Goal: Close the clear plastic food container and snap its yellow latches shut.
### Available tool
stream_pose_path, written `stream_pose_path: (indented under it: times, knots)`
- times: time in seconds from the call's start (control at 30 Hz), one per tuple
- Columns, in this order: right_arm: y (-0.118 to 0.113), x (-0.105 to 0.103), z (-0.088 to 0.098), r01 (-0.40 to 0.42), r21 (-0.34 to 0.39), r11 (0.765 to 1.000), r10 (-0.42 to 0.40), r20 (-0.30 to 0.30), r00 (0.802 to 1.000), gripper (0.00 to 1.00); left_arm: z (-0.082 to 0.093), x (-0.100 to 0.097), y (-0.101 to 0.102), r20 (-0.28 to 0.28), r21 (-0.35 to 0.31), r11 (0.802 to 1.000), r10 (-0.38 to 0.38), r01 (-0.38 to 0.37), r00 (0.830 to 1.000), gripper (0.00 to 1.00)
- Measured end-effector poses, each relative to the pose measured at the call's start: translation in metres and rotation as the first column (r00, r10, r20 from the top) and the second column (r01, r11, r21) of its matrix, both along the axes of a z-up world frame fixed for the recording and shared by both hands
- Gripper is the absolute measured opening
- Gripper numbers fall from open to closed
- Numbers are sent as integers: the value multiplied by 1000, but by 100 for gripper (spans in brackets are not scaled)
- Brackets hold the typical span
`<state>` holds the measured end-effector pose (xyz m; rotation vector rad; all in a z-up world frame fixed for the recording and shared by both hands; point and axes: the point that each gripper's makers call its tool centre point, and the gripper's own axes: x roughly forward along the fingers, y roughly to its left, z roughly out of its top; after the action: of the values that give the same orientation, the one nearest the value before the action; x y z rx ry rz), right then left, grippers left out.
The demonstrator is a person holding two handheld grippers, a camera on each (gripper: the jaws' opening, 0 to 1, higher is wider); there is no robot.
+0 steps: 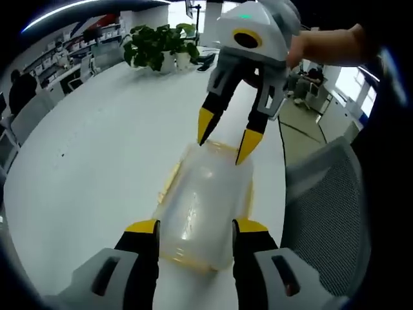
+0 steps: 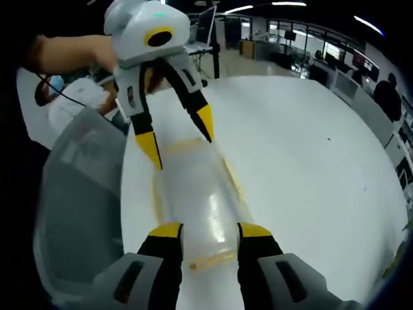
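Note:
The clear plastic food container [image 1: 200, 203] lies lengthwise on the white table [image 1: 84, 161], its lid on top. Yellow latches [image 1: 170, 179] show along its sides. My left gripper [image 1: 197, 227] stands open, its yellow-tipped jaws on either side of the container's near end. My right gripper [image 1: 226, 139] comes in from the far side, open, its fingertips [image 1: 205, 129] at the container's far end. In the right gripper view the container [image 2: 193, 200] runs away from my right gripper [image 2: 210, 231], whose jaws stand on either side of its end, and my left gripper [image 2: 181, 142] hangs open over the other end.
A grey mesh chair [image 1: 329, 206] stands close to the table edge beside the container, seen too as the chair [image 2: 77, 194]. A potted plant [image 1: 158, 48] sits at the table's far end. A hand [image 1: 329, 45] holds the right gripper. Office desks lie beyond.

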<state>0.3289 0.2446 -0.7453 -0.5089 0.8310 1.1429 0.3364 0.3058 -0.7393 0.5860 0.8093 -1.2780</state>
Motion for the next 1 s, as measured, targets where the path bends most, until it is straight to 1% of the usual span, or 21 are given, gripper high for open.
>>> stream_pose_path:
  times: [0.07, 0.1, 0.13, 0.17, 0.3, 0.43, 0.5, 0.53, 0.67, 0.8, 0.87, 0.93, 1.0]
  knots:
    - [5, 0, -1, -5, -5, 1000, 5, -2, 1000, 31, -1, -1, -4, 13, 16, 1000, -25, 25, 1000, 45]
    - [7, 0, -2, -12, -8, 1000, 12, 3, 1000, 31, -4, -1, -2, 33, 56, 996, -64, 62, 997, 44]
    - [8, 0, -2, -14, -9, 1000, 14, 3, 1000, 31, -5, -2, -3, 48, 66, 994, -91, 88, 995, 44]
    - [10, 0, -2, -17, -10, 1000, 17, 1, 1000, 31, -6, -3, -5, 47, 66, 993, -102, 99, 994, 44]
    - [15, 2, -1, -23, -11, 1000, 23, 3, 1000, 31, -4, -4, -9, 37, 55, 993, -109, 107, 993, 44]
    - [20, 5, -2, -28, -13, 1000, 28, 8, 1000, 30, -4, -6, -15, 44, 53, 989, -144, 141, 989, 39]
    - [21, 4, -4, -56, -26, 998, 56, 8, 998, 31, -8, -7, -14, 48, 78, 981, -182, 178, 982, 35]
    - [21, 5, -5, -59, -31, 998, 59, 11, 998, 31, -9, -7, -14, 50, 83, 980, -187, 183, 981, 35]
    - [24, 4, -5, -65, -19, 998, 65, -5, 998, 31, -12, -10, -16, 32, 82, 978, -193, 189, 981, 35]
    - [28, 6, -8, -71, -26, 997, 71, 4, 997, 30, -16, -10, -20, 47, 99, 974, -207, 202, 977, 35]
    - [29, 5, -8, -73, -25, 997, 73, 0, 997, 31, -16, -13, -22, 34, 94, 973, -213, 210, 976, 35]
    - [30, 7, -8, -71, -23, 997, 71, 4, 997, 30, -19, -16, -23, 35, 103, 969, -228, 223, 973, 36]
    - [28, 15, -6, -62, -28, 998, 62, 23, 998, 31, -21, -18, -22, 35, 116, 965, -241, 235, 970, 38]
